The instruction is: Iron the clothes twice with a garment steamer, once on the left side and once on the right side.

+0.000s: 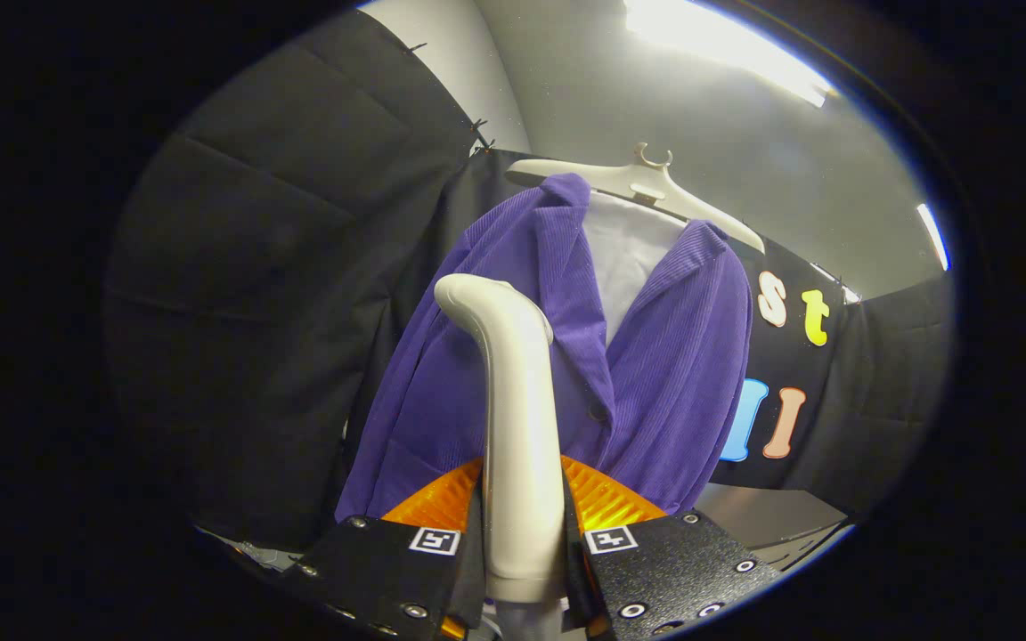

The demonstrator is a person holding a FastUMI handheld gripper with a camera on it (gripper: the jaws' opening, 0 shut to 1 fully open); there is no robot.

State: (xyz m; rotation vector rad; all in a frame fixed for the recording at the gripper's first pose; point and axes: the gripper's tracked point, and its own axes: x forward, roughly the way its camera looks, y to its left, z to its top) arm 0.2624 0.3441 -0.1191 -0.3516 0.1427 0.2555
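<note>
Purple corduroy is most of what you get here: a jacket hanging on a pale hanger, front panels open over a white shirt underneath. Nothing here really counts as a container, so that's the closest to "stuff inside stuff": shirt inside jacket, both on the one hanger.

Going left to right: black cloth wall on the left with fold creases, then the jacket's left-hand panel, then the steamer right in the middle. It's a cream, tube-shaped thing standing upright, its top bent over toward the left-hand panel. Whether the head actually touches the fabric I can't tell, since it faces away from the camera.

The gripper has both fingers clamped against the steamer's body, one on each side, so it's closed down to the width of the handle.

Hard to make out: the jacket's hem is hidden behind the fingers and steamer, there's a dark button-ish spot near the middle I can't confirm, and the sleeves aren't clear. Right of the jacket is more black wall, with a pale grey ceiling and a bright light strip above.
</note>
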